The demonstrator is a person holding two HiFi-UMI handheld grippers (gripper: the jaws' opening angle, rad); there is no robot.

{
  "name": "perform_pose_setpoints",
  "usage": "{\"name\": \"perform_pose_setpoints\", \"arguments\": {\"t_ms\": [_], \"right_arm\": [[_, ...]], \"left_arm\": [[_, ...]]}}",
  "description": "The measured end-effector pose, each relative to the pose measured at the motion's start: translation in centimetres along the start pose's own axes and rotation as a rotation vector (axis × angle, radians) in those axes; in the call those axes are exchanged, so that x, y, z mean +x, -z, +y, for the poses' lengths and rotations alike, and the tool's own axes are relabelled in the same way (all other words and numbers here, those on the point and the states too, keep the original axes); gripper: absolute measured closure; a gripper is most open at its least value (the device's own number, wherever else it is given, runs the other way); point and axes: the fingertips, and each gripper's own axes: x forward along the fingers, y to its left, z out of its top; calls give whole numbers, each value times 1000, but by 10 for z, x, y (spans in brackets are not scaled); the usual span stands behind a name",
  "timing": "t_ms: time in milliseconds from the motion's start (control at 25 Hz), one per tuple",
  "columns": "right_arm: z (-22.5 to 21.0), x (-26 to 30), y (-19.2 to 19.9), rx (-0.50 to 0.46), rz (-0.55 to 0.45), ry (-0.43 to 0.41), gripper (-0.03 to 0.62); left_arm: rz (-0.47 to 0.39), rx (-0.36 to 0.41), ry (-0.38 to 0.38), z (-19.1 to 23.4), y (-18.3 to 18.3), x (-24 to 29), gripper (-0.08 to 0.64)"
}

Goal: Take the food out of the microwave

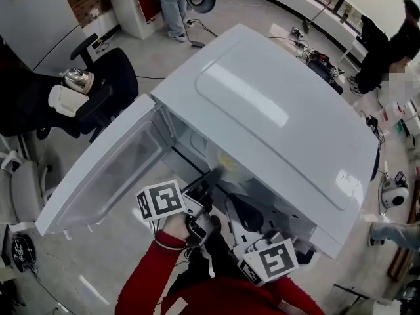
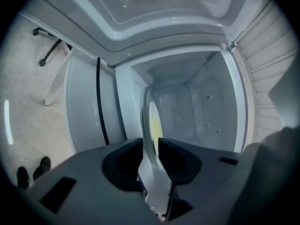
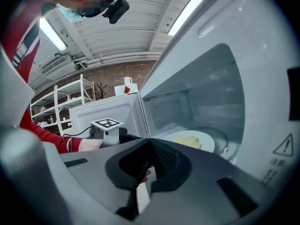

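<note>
The white microwave (image 1: 275,110) stands with its door (image 1: 111,169) swung open to the left. Inside on the glass turntable lies a white plate (image 3: 206,142) with yellow food (image 3: 190,140). My left gripper (image 1: 211,176) reaches into the cavity; in the left gripper view its jaws (image 2: 151,146) are shut on the near rim of the plate (image 2: 151,121), seen edge-on. My right gripper (image 1: 241,210) hangs just outside the opening, to the right of the left one. Its jaws (image 3: 149,156) are shut with nothing held. The left gripper's marker cube (image 3: 107,123) shows in the right gripper view.
A black office chair (image 1: 105,90) with a metal kettle (image 1: 77,79) and a white cup (image 1: 65,100) stands left of the door. Cables (image 1: 315,51) lie on the floor behind the microwave. A person (image 1: 387,51) stands at the far right, another (image 1: 172,5) at the back.
</note>
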Motion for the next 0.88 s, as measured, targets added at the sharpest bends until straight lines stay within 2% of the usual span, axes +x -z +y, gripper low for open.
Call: {"name": "perform_pose_setpoints", "arguments": {"t_ms": [360, 880], "right_arm": [[-4, 1, -3, 18, 4, -8, 581], [-4, -1, -6, 15, 6, -17, 581]], "left_arm": [[27, -86, -31, 3, 1, 5, 472], [5, -157, 2, -4, 5, 2, 541]]}}
